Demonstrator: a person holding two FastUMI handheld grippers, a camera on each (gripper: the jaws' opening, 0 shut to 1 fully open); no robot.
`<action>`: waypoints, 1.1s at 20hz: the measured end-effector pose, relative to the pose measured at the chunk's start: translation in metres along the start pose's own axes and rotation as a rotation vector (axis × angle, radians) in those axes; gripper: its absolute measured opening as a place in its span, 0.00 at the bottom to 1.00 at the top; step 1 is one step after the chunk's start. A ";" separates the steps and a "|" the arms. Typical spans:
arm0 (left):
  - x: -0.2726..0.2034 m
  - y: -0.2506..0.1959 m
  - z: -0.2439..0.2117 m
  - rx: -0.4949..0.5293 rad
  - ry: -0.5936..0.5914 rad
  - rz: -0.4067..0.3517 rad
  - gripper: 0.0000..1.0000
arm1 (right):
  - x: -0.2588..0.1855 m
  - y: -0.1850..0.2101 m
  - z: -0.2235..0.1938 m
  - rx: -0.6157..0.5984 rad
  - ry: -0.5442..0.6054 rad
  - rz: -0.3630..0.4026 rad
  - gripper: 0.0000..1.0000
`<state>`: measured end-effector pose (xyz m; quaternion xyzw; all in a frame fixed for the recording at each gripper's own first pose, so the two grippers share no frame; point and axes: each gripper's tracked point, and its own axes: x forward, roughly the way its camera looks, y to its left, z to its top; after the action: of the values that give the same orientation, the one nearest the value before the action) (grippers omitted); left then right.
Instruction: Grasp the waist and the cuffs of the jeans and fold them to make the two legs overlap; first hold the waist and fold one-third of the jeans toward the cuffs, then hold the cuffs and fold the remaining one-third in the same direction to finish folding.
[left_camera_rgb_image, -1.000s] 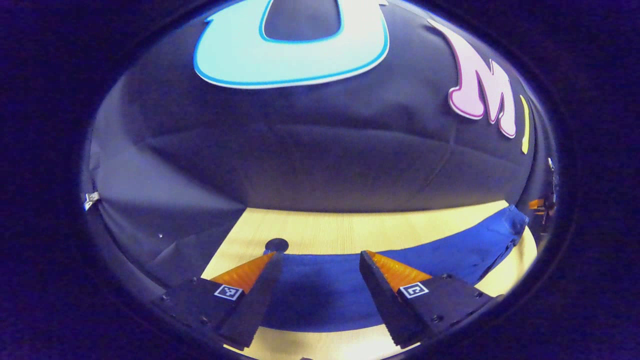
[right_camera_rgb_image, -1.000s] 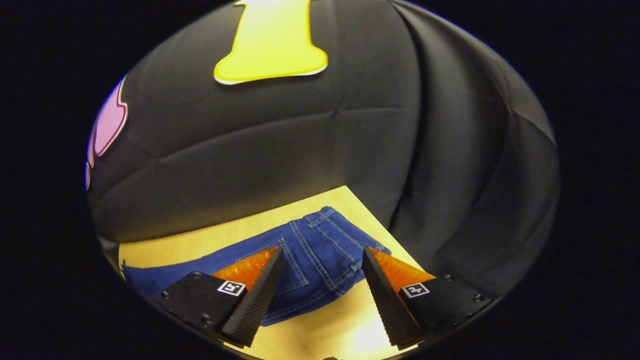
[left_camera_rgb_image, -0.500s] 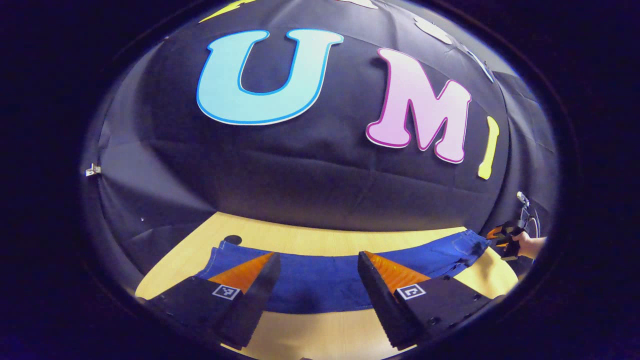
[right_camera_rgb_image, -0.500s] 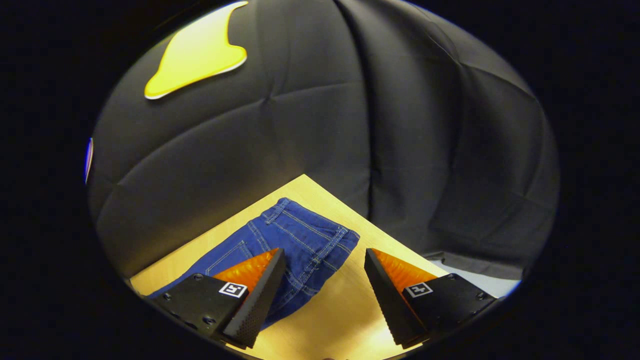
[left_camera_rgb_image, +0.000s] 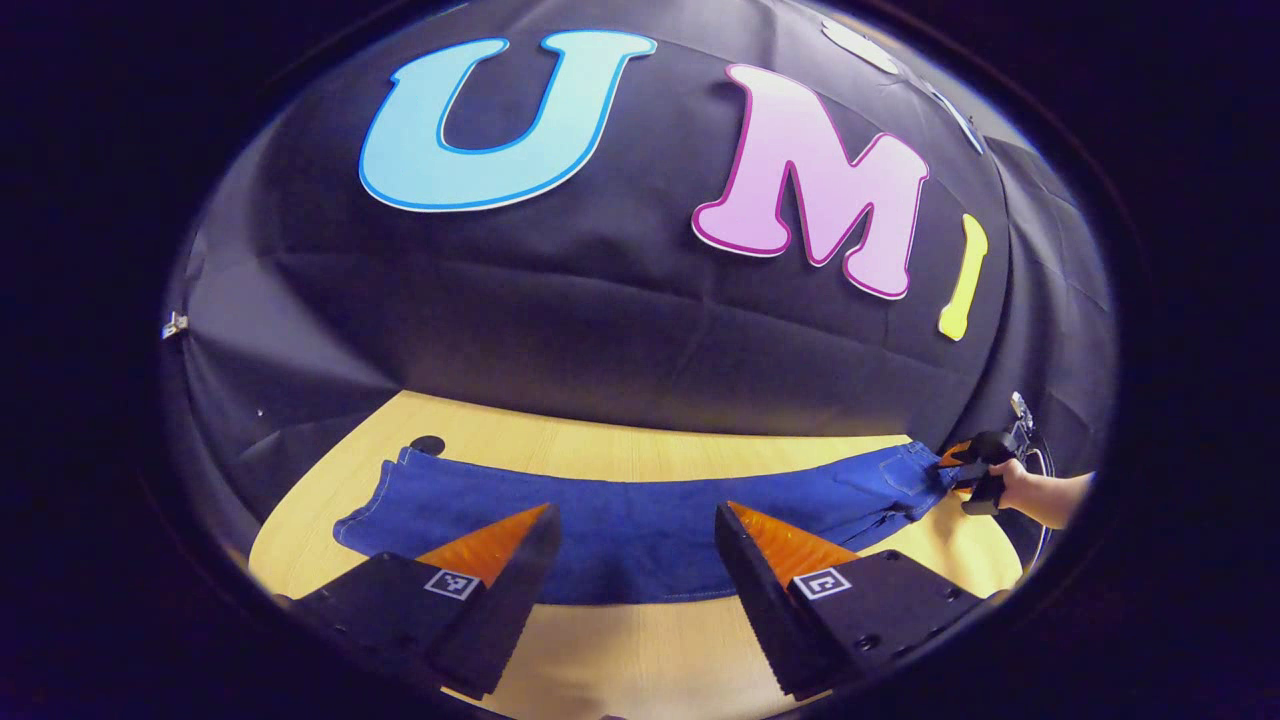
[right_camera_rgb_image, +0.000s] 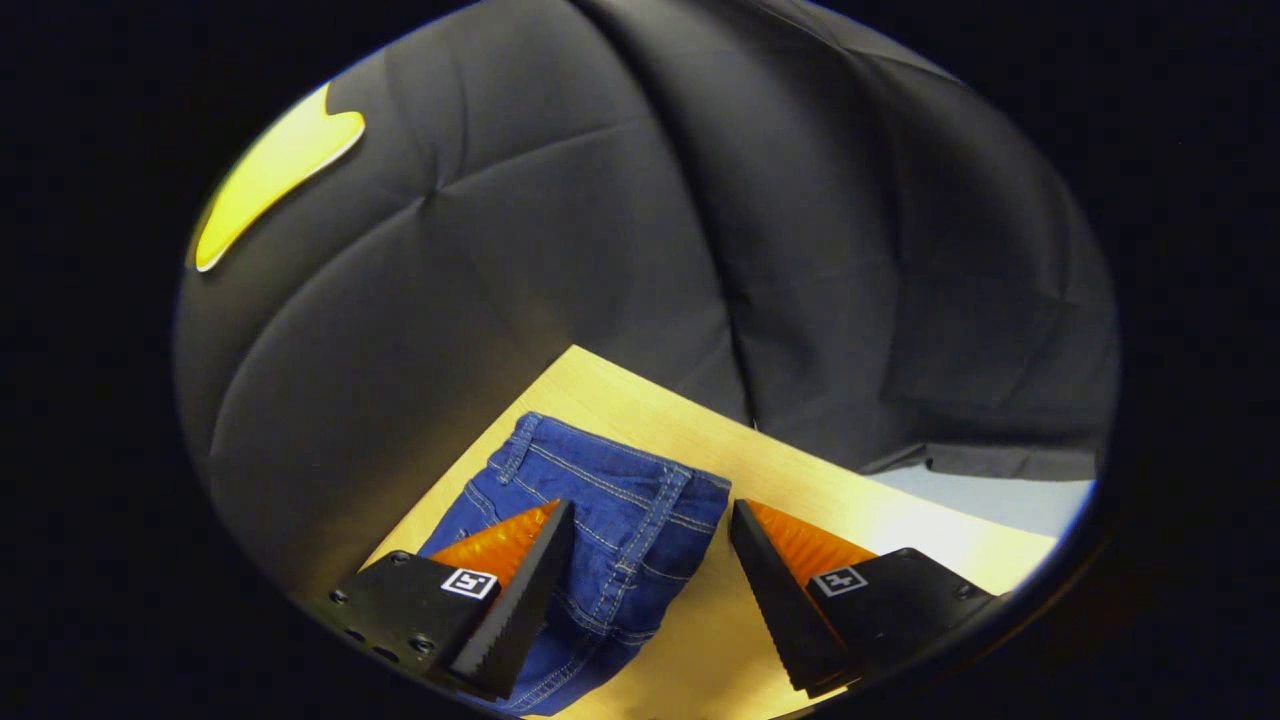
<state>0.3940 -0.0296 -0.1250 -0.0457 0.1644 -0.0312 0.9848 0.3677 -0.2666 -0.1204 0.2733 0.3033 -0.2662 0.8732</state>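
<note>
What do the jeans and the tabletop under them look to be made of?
The jeans look like blue denim: a matte woven cloth with pale contrast stitching along the waistband, seams and pocket, lying soft and flat. The table looks like pale wood or a wood-look laminate: faint straight grain lines and a smooth, slightly glossy face that catches the light. Which of the two cannot be told.

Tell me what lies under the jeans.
The jeans lie flat on a light wooden table, bare around them. Whatever is directly beneath the denim is covered. A dark round spot sits by the cuff end.
</note>
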 end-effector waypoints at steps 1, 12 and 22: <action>0.001 -0.001 0.000 0.000 0.002 0.000 0.98 | 0.005 0.000 0.004 -0.007 -0.020 -0.001 0.98; 0.005 -0.004 -0.017 -0.050 0.031 0.005 0.98 | 0.001 0.019 -0.001 -0.124 -0.029 0.082 0.19; -0.020 0.015 -0.020 -0.108 0.001 0.036 0.97 | -0.120 0.055 0.052 -0.366 -0.375 0.369 0.17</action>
<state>0.3693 -0.0147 -0.1390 -0.0960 0.1672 -0.0048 0.9812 0.3419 -0.2252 0.0126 0.1085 0.1253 -0.0900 0.9821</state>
